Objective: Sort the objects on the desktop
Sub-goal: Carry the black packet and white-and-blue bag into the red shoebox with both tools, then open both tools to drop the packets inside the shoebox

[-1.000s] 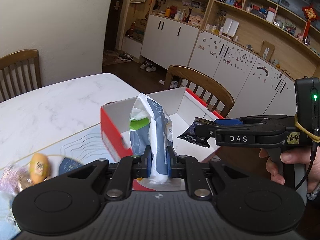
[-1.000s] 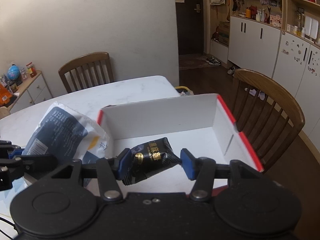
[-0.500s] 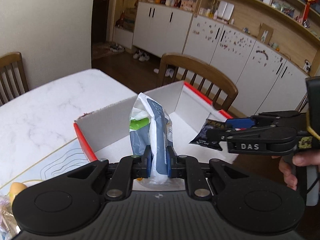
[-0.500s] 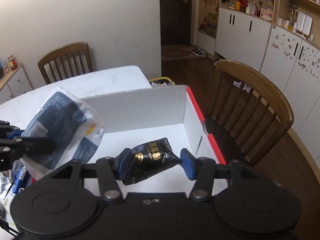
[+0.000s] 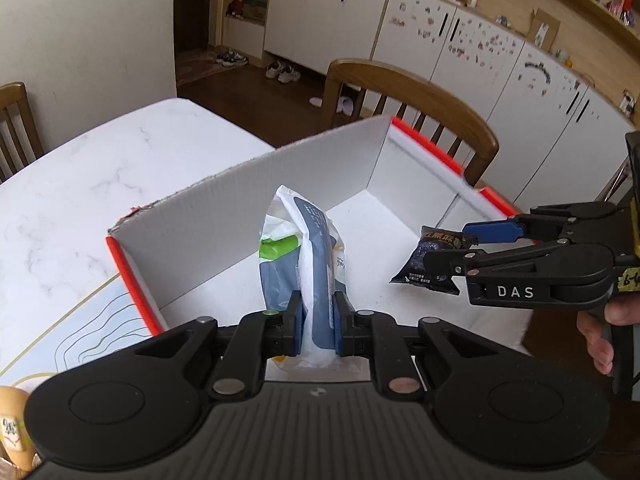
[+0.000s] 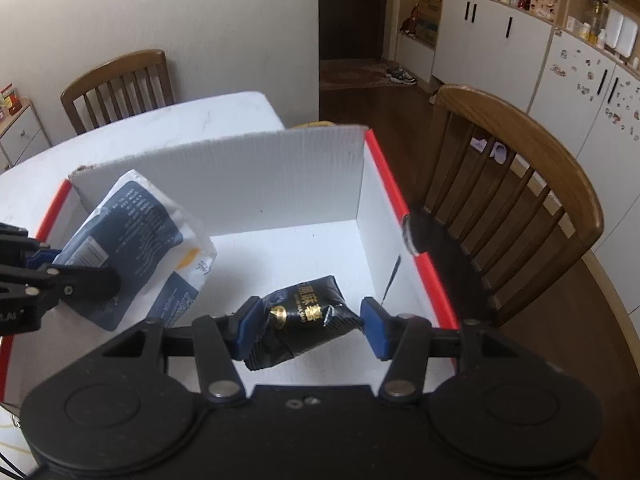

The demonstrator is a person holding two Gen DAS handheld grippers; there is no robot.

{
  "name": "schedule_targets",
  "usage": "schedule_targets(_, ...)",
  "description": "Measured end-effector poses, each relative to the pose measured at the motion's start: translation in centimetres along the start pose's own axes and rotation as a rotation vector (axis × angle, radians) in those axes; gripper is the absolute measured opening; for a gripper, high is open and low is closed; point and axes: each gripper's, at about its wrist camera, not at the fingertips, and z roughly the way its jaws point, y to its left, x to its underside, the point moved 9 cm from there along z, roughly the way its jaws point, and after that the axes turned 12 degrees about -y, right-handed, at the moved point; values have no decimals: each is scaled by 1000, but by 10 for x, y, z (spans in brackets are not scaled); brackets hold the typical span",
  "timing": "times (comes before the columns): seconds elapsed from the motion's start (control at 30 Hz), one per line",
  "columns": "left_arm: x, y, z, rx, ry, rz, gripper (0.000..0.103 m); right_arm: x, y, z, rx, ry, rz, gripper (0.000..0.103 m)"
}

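Observation:
A white box with red outer sides (image 5: 248,200) stands open on the table. My left gripper (image 5: 316,312) is shut on a white and blue packet (image 5: 304,248), which stands upright over the box's near left part. The right gripper (image 5: 446,246) comes in from the right, shut on a small black snack packet (image 5: 434,258) above the box floor. In the right wrist view the black packet (image 6: 304,312) sits between the blue pads (image 6: 246,326) of my right gripper (image 6: 306,324), over the box (image 6: 280,176). The left gripper (image 6: 80,266) and its packet (image 6: 136,224) are at the left.
The box sits at the corner of a white marble table (image 5: 100,168), partly on a pale blue placemat (image 5: 72,328). A wooden chair (image 6: 520,168) stands just beyond the box, another (image 6: 120,84) at the far side. A yellow egg-shaped item (image 5: 12,420) lies at the lower left.
Both grippers have come forward and down over the box with their packets still held. The box now fills more of both views, and the table clutter at the left has mostly slid out.

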Motion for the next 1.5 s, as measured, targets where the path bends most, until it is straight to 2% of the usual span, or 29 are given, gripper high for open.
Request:
schedule_targets(0.23,4,2,20,19,72,-9,13,10,6,11,-32,59,-45,53)
schedule_targets(0.57,11,8,37,9,168,-48,13,15,10,20,-42,108,-96,53)
schedule_targets(0.9,12,4,37,9,186,-35,14,21,13,30,-41,143,-105,55)
schedule_targets(1.07,11,1,36,10,193,-31,24,21,12,30,-55,150,-106,58)
schedule_targets(1.17,9,-1,33,17,182,-35,36,22,13,28,-74,145,-93,65)
schedule_targets(1.23,7,-5,30,34,171,-39,52,20,13,24,-75,133,-92,67)
schedule_targets(1.33,3,-12,23,42,151,-18,64,16,12,16,-88,118,-75,69)
schedule_targets(1.5,-5,-10,12,29,125,-29,65,12,12,2,-103,97,-63,70)
